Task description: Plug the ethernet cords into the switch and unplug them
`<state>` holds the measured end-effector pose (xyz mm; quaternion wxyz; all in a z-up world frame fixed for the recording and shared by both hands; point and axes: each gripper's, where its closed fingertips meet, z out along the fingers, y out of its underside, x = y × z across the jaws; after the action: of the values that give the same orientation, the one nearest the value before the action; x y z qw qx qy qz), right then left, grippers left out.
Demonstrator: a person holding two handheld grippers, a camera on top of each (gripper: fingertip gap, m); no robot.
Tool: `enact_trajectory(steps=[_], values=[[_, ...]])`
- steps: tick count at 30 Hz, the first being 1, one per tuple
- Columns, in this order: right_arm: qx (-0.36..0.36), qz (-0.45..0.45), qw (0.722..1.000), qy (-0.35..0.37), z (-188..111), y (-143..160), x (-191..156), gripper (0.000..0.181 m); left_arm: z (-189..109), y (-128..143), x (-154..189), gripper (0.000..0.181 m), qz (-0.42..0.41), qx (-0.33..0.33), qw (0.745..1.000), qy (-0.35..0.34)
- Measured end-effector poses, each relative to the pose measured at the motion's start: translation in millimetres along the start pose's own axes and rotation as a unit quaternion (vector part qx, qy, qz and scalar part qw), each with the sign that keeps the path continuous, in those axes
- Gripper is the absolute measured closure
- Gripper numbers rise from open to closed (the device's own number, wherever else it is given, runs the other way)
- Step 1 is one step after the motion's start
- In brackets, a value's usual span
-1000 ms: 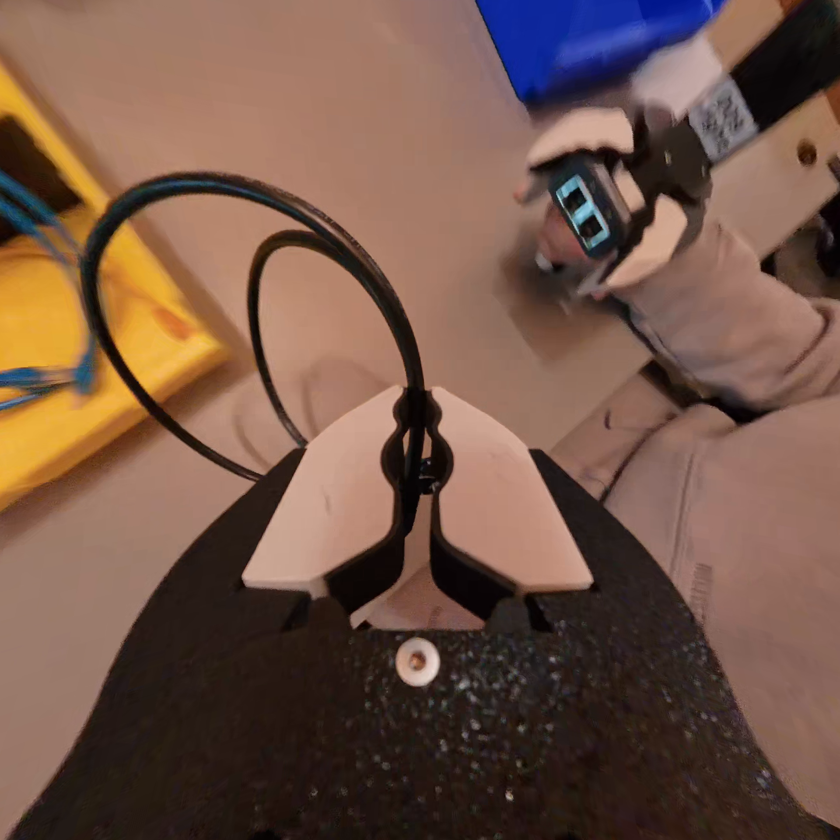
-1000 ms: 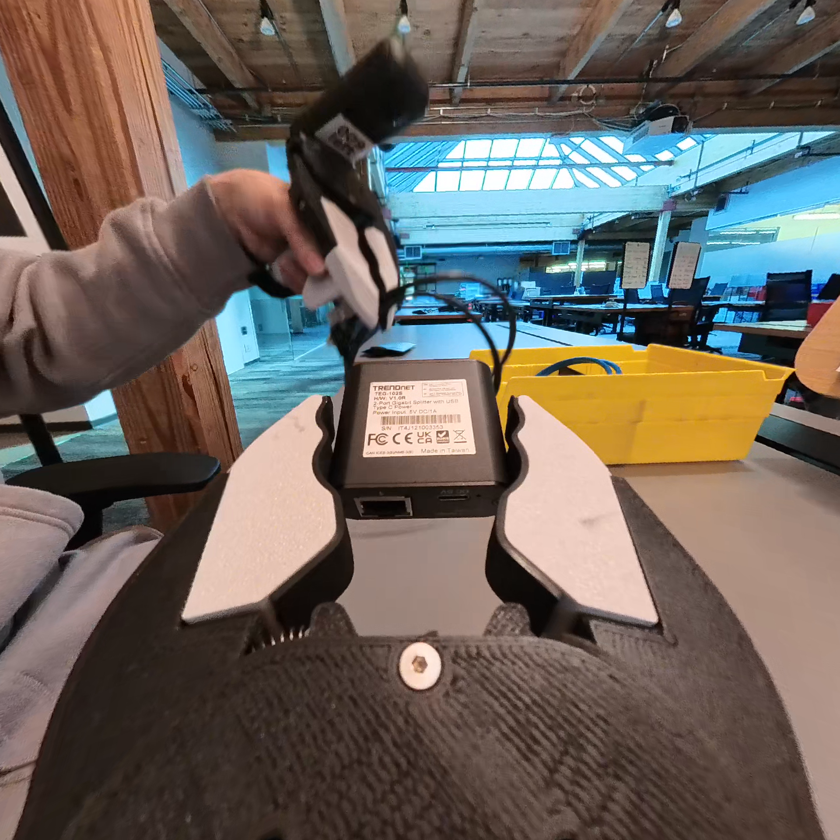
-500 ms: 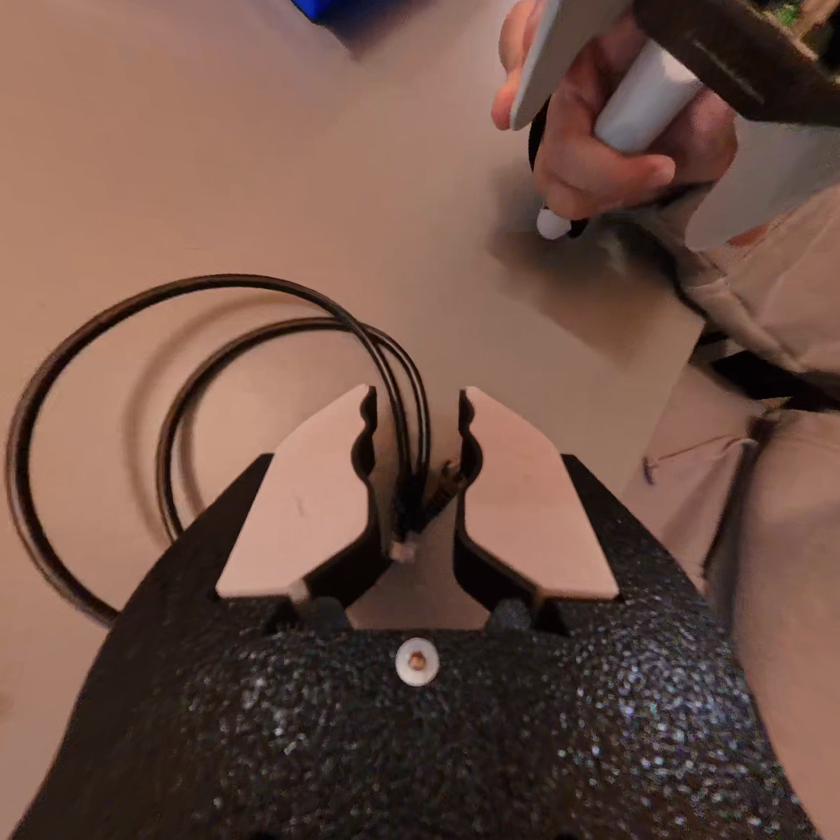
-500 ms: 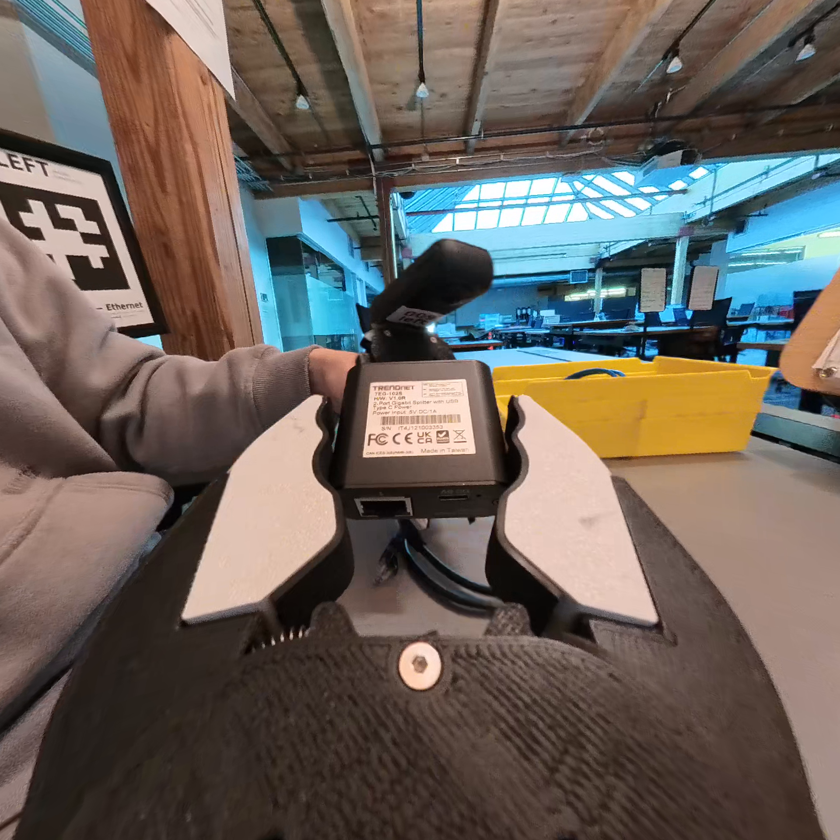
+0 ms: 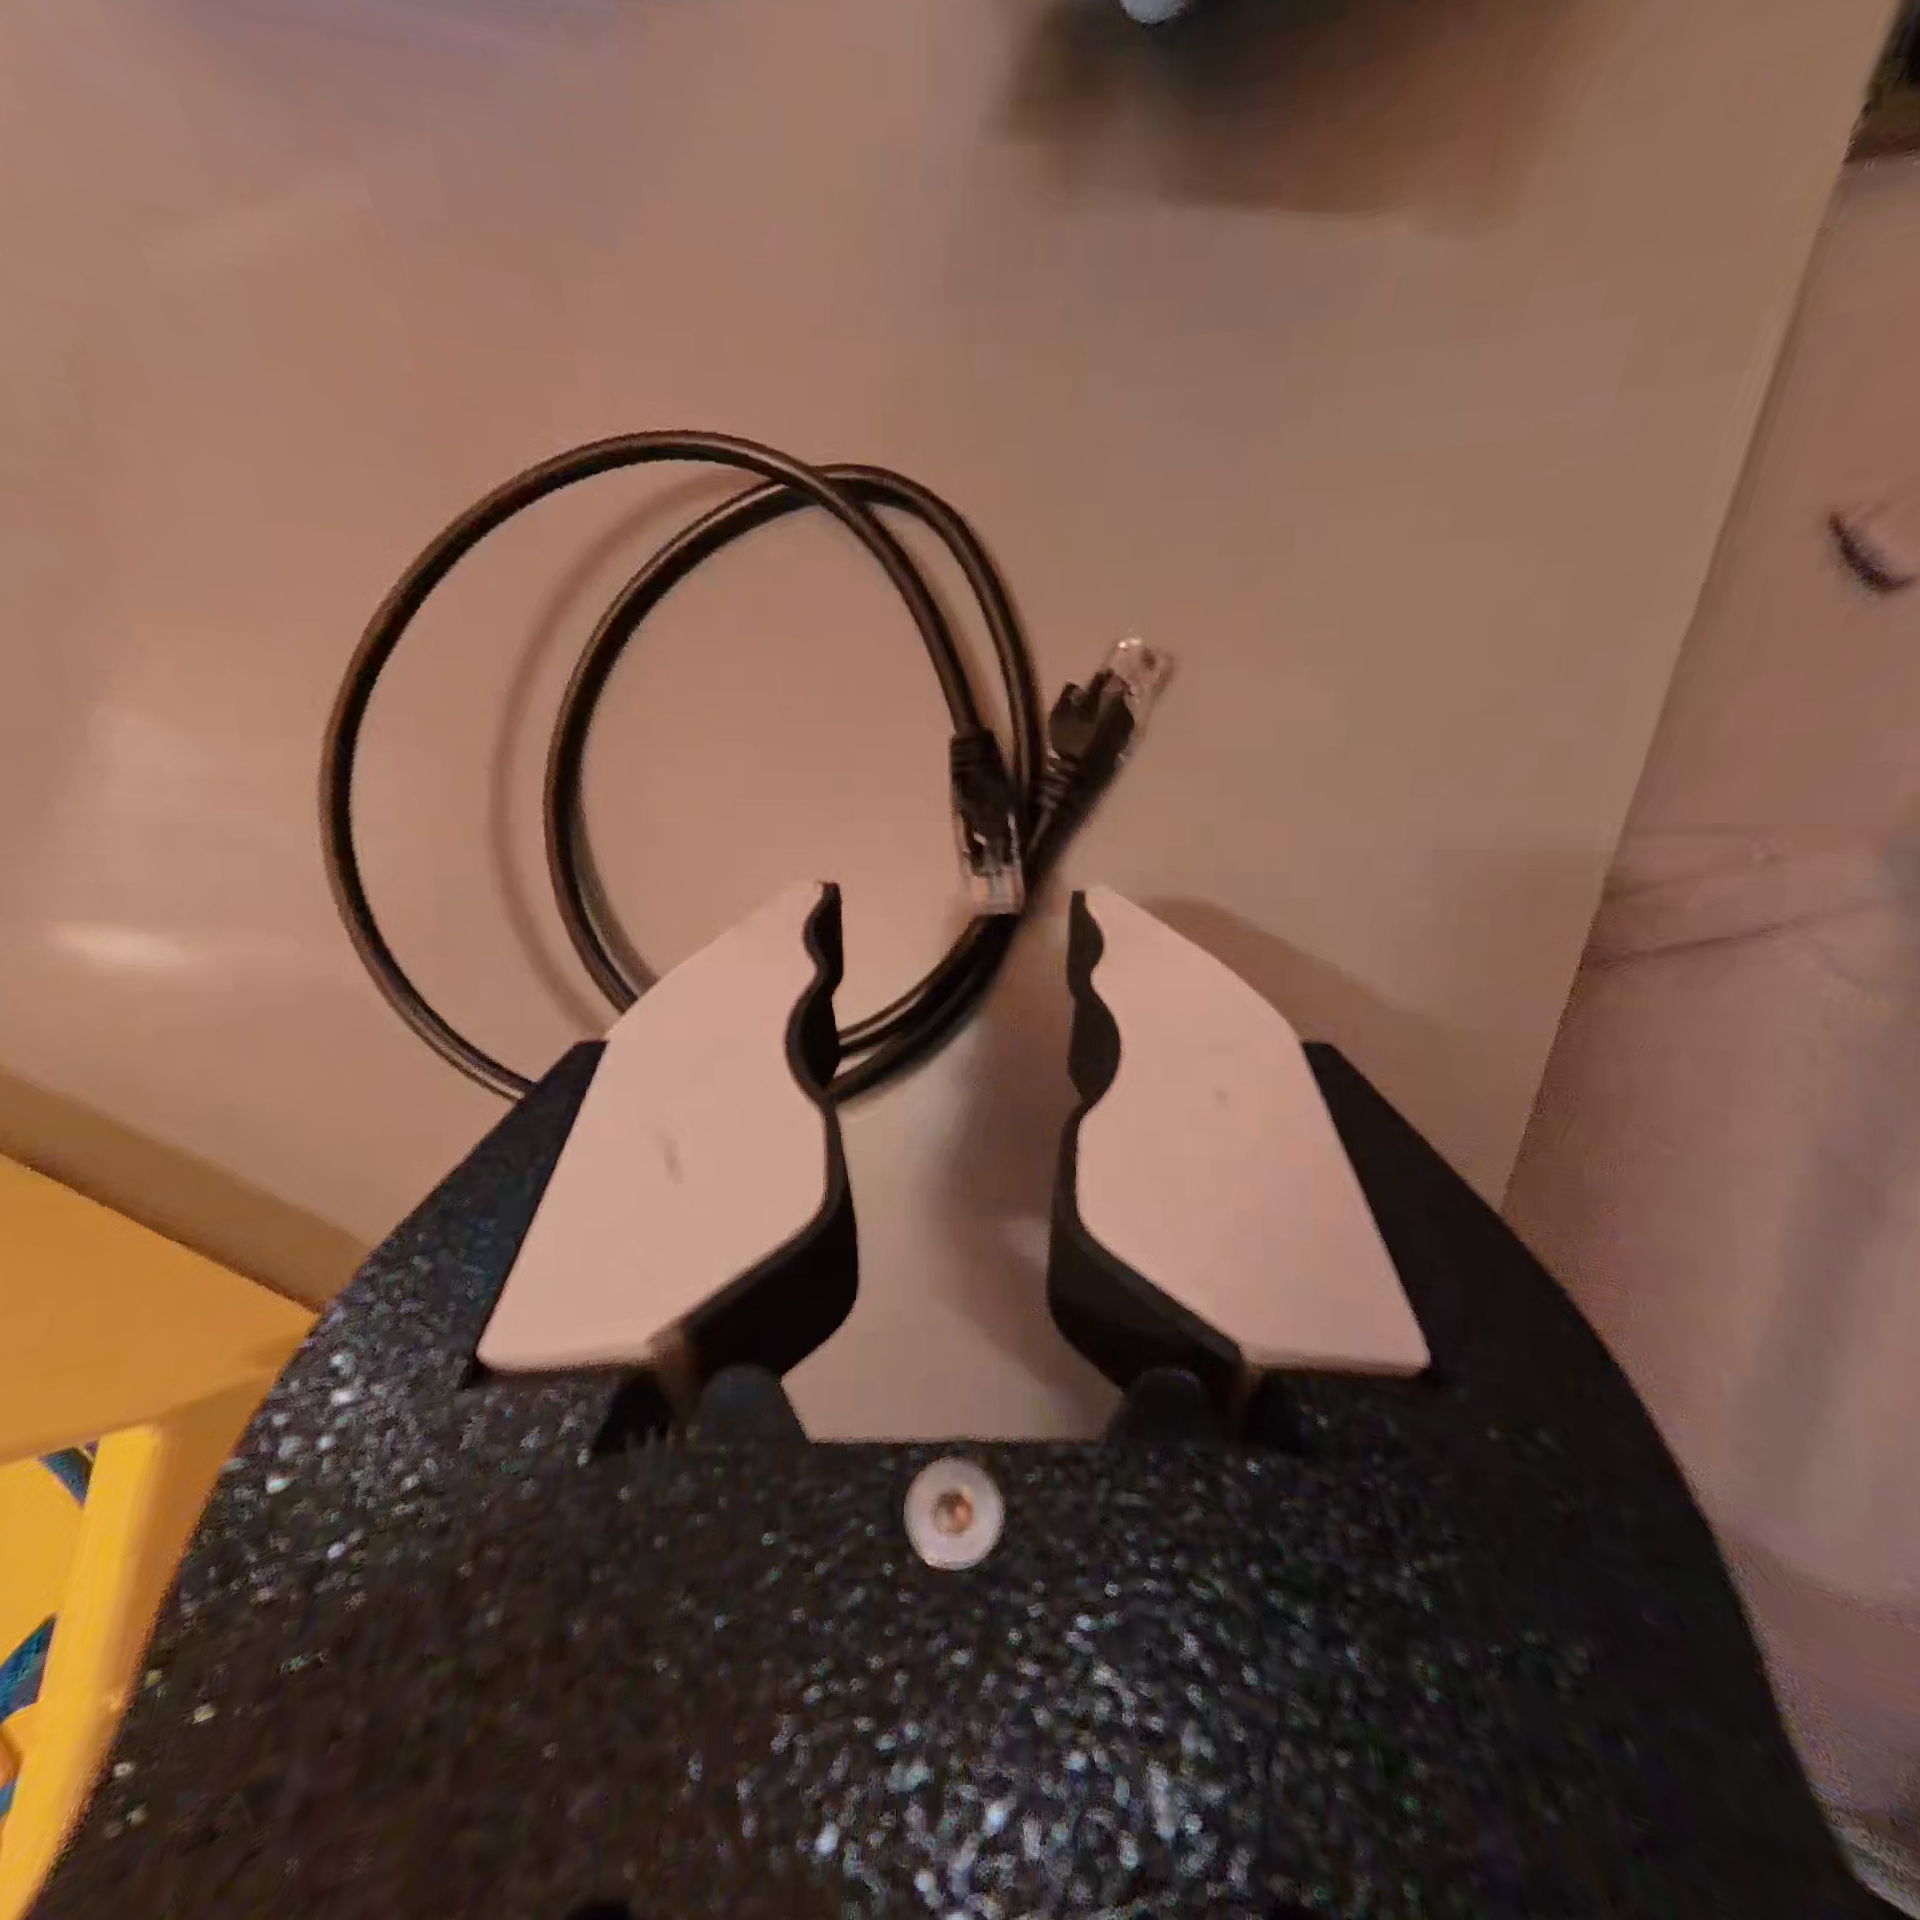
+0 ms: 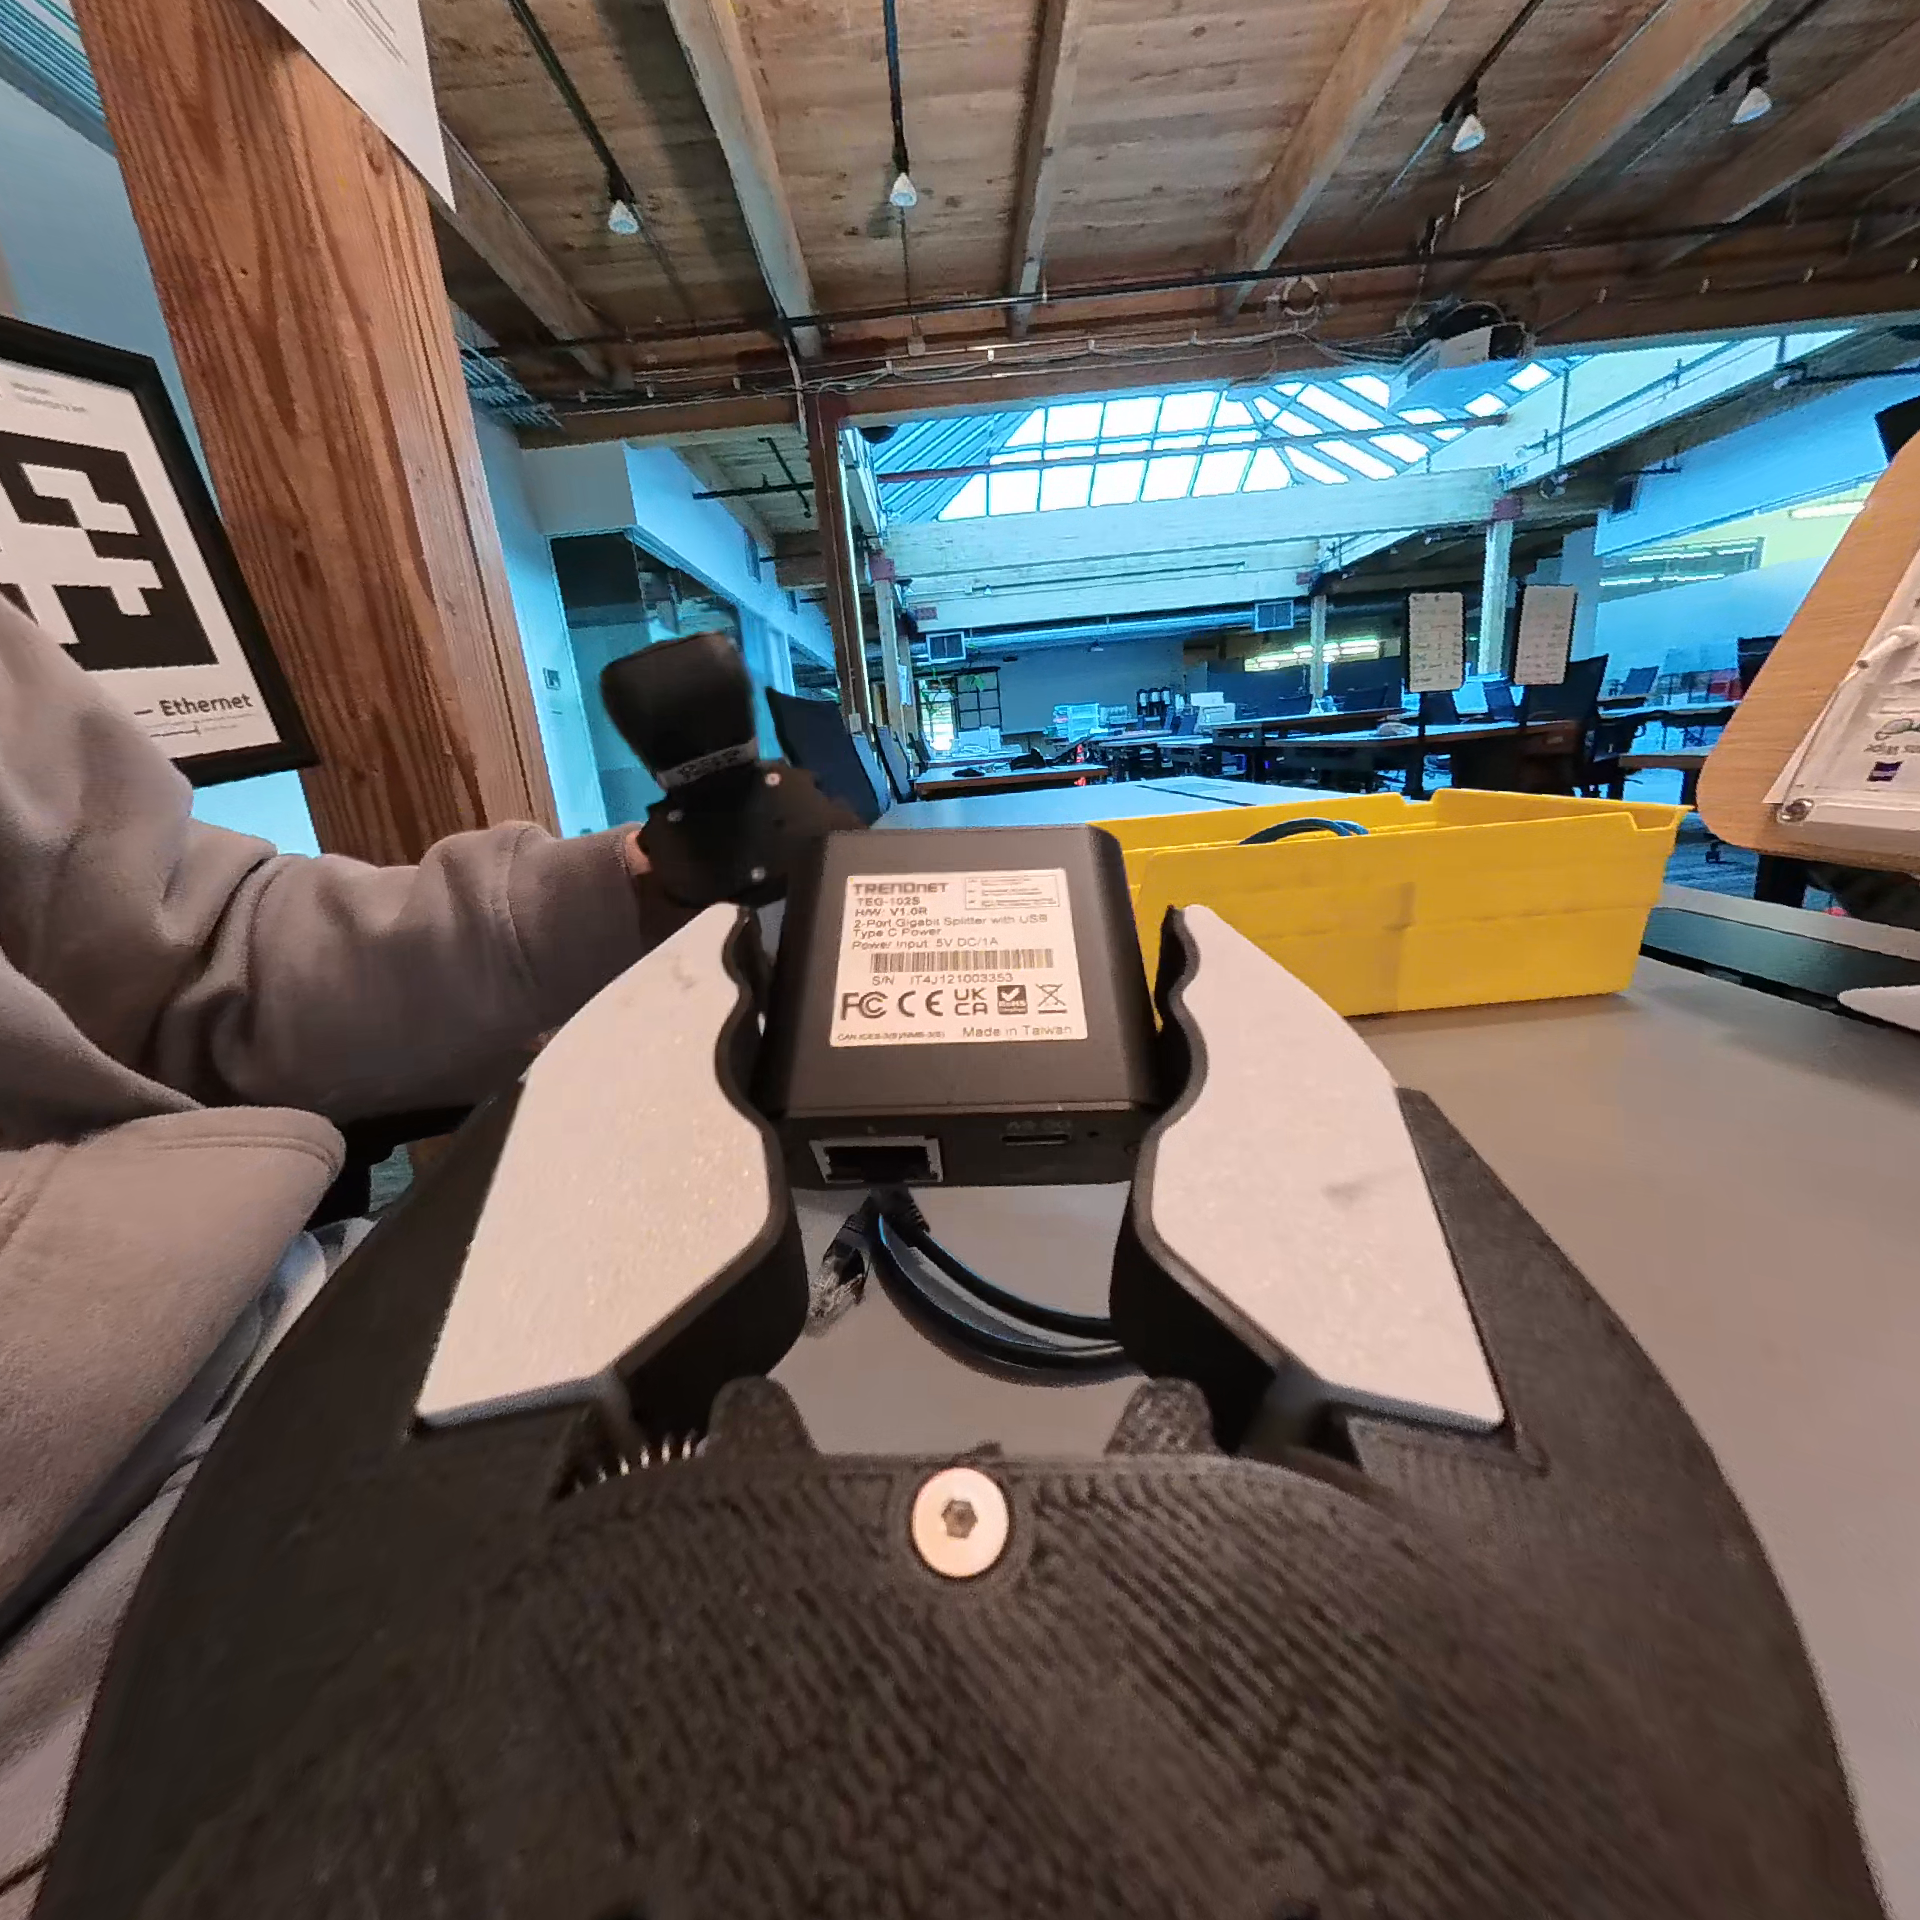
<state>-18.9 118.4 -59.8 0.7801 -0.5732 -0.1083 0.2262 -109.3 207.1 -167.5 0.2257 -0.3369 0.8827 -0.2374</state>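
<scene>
1. Left wrist view: at far left sits a yellow bin [image 5: 114, 1340]. The left gripper [image 5: 948, 914] stands partly open and empty above the table [image 5: 1299, 416]. A second ago it pinched the black ethernet cable [image 5: 457, 582]; half a second ago it had opened around it; now the cable lies coiled on the table, free.
2. Both plugs, the near plug [image 5: 982, 831] and the far plug [image 5: 1103, 696], lie just beyond the fingertips. The cable looks light and springy, so I would grip the stiff boot behind a plug, not the clear tip or latch.
3. Right wrist view: the right gripper [image 6: 961, 935] is clamped on the black switch [image 6: 961, 997], label up, held above the table as before. It looks rigid, light and smooth-sided.
</scene>
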Motion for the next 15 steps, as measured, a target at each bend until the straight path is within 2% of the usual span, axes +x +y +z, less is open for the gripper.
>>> enact_trajectory(steps=[6, 8, 12, 15], values=[[-0.012, -0.007, 1.000, -0.001, 3.5, 3.4, -1.6, 0.108, 7.3, -5.6, 9.0, 0.149, 0.129, 0.026, 0.988, -0.076], [-0.012, -0.007, 1.000, -0.002, 3.4, 3.2, -1.9, 0.108, 12.2, -1.1, 6.7, 0.149, 0.104, 0.020, 0.991, -0.080], [-0.013, -0.008, 1.000, -0.003, 3.6, 3.7, -2.3, 0.108, 18.1, 1.9, 4.2, 0.149, 0.000, 0.025, 0.999, -0.047], [-0.013, -0.009, 1.000, -0.003, 3.4, 3.5, -2.6, 0.108, 22.8, 5.1, 8.1, 0.147, -0.006, 0.009, 0.999, -0.034]])
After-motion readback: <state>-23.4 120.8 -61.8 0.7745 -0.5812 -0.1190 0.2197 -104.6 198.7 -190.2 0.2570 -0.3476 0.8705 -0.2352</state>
